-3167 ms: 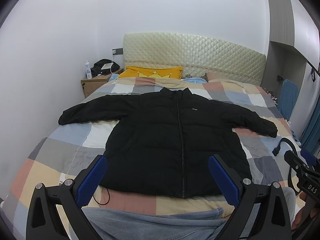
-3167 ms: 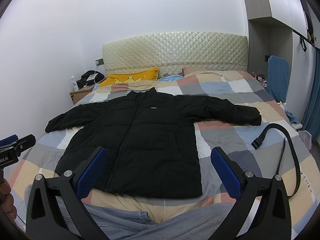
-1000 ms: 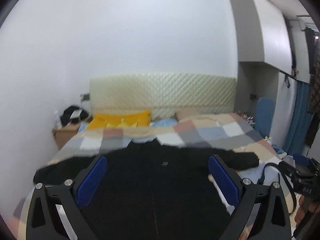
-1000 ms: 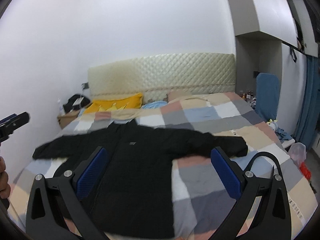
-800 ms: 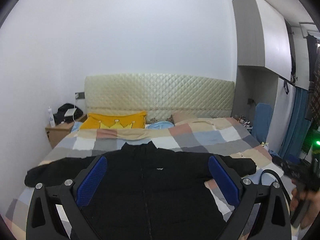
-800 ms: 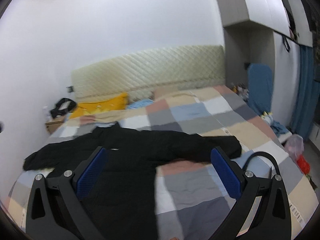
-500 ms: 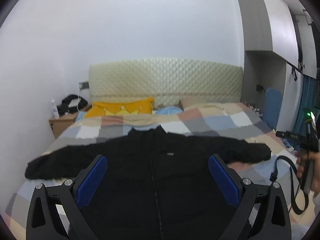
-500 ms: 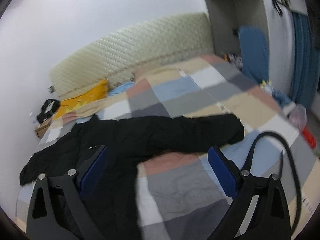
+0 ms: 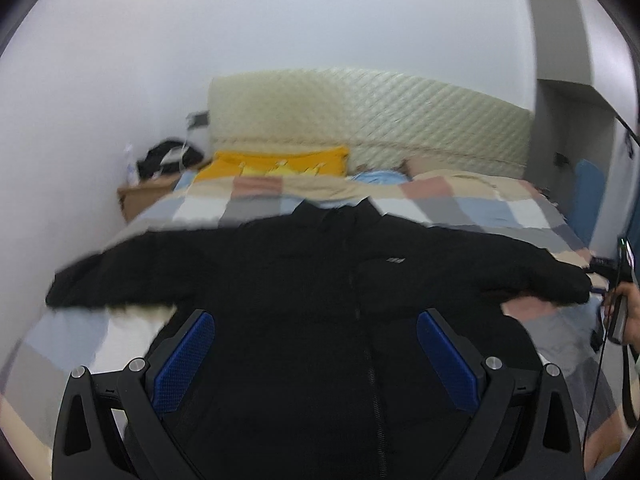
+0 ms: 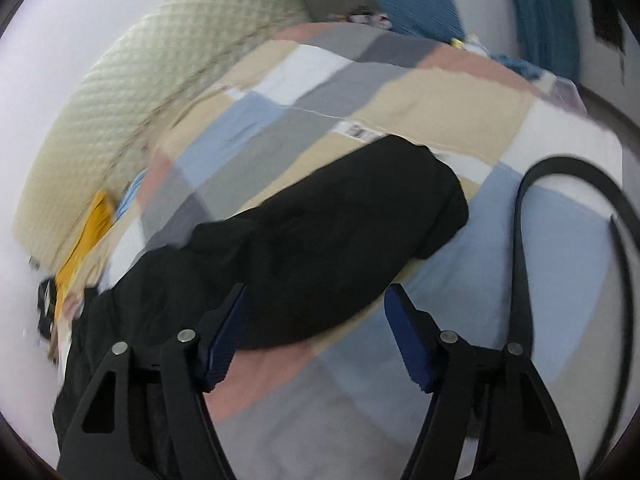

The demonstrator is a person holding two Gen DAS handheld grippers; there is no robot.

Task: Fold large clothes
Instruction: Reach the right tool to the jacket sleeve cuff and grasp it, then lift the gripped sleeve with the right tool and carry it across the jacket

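My right gripper (image 10: 314, 334) is closing its blue-padded jaws over the sleeve of the black puffer jacket (image 10: 320, 240); the sleeve lies between them, yet the pads are not pressing it. My left gripper (image 9: 316, 360) hangs wide open over the jacket's front, holding nothing. The jacket lies spread flat, sleeves out, on the patchwork checked bedspread (image 9: 472, 208). A small white chest logo (image 9: 396, 260) is too blurred to read. Beside the sleeve's cuff lies a black strap (image 10: 524, 240). Beyond the jacket's collar sit a yellow pillow (image 9: 280, 164) and a cream quilted headboard (image 9: 380, 120).
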